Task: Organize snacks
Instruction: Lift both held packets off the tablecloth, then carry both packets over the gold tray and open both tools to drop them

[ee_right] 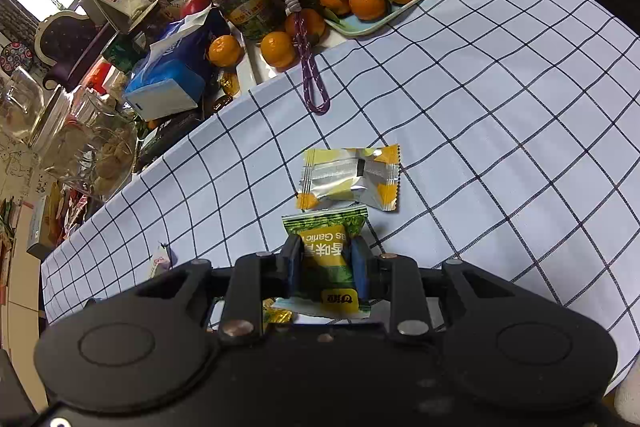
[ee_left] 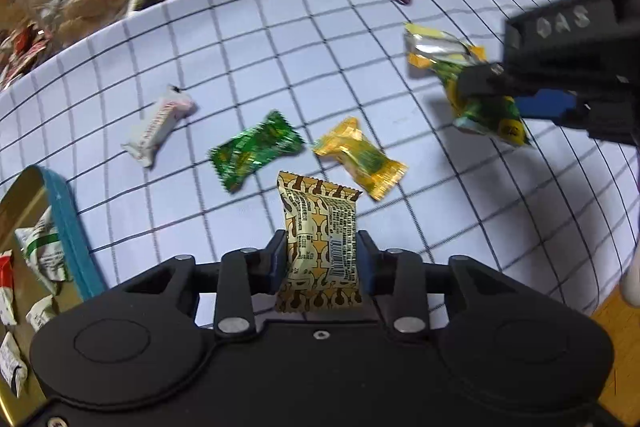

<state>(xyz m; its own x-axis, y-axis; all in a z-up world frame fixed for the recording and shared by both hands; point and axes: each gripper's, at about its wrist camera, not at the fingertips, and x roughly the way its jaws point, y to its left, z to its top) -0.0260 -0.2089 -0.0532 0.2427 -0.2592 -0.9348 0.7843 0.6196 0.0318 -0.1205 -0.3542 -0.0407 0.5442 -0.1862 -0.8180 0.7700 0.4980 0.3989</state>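
Tan patterned packet [ee_left: 318, 245] upright between left gripper [ee_left: 322, 259] jaws, gripped, long axis toward 12; tin [ee_left: 66, 223] at 9 o'clock (nearest to this hand). Right gripper [ee_right: 326, 261] jaws clamp green garlic packet [ee_right: 326, 251] above the checked surface [ee_right: 500, 131].

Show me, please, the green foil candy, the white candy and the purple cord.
green foil candy [ee_left: 256, 149], left wrist view, wrapper middle
white candy [ee_left: 158, 125], left wrist view, wrapper middle
purple cord [ee_right: 310, 83], right wrist view, loop strand

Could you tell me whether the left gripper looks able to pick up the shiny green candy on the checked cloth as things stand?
Probably not yet. The path to the green candy looks free, with bare cloth in front of it, but the left gripper already has a brown-patterned snack packet between its fingers, which it would have to set down first.
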